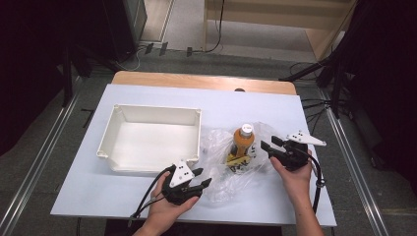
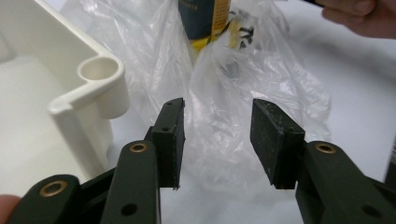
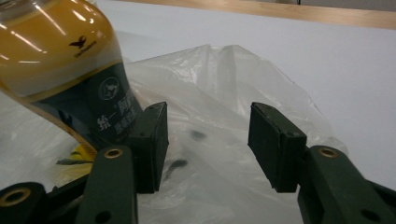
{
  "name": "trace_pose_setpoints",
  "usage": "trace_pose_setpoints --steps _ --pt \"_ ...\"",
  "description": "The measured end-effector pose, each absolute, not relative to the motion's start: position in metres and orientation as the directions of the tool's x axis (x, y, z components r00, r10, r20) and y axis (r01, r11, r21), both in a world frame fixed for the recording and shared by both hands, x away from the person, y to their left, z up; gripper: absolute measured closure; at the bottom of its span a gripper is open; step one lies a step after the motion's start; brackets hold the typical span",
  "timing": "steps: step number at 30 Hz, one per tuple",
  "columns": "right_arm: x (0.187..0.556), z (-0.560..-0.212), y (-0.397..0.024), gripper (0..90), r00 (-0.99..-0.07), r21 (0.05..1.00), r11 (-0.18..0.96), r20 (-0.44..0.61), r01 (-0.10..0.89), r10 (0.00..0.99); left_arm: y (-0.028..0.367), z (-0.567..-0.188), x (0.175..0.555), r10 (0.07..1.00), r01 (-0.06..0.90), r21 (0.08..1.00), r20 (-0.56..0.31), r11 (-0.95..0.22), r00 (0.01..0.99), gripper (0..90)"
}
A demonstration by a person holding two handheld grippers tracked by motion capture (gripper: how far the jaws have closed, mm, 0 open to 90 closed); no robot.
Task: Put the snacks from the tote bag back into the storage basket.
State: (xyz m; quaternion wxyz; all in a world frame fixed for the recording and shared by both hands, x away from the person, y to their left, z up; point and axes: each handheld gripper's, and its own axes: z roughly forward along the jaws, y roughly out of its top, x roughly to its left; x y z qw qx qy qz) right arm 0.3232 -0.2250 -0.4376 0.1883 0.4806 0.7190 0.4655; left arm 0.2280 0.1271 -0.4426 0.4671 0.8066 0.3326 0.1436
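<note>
The jaws of the left gripper (image 2: 217, 140) are held apart, nothing pinched; the plastic bag (image 2: 243, 84) lies just beyond them. The right gripper (image 3: 208, 144) is likewise spread; the bottle (image 3: 65, 70) stands beside its left-hand jaw.

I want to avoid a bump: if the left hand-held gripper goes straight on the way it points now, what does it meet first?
Probably the clear plastic bag, right ahead of the left hand-held gripper; the orange drink bottle stands farther behind it. Depth is uncertain.
</note>
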Motion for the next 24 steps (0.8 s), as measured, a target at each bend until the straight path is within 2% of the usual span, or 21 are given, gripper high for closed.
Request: trace_pose_setpoints --steps 10,24 --pt "0.316 -0.427 -0.217 40.5 -0.525 0.865 0.135 0.163 0.483 0.835 0.176 -0.431 0.228 0.689 0.386 0.892 -0.128 -0.234 0.714 44.7" --pt "0.314 -0.425 -0.206 35.0 -0.564 0.863 0.174 0.146 0.474 0.812 0.207 -0.433 0.237 0.766 0.402 0.897 -0.125 -0.185 0.630 29.9"
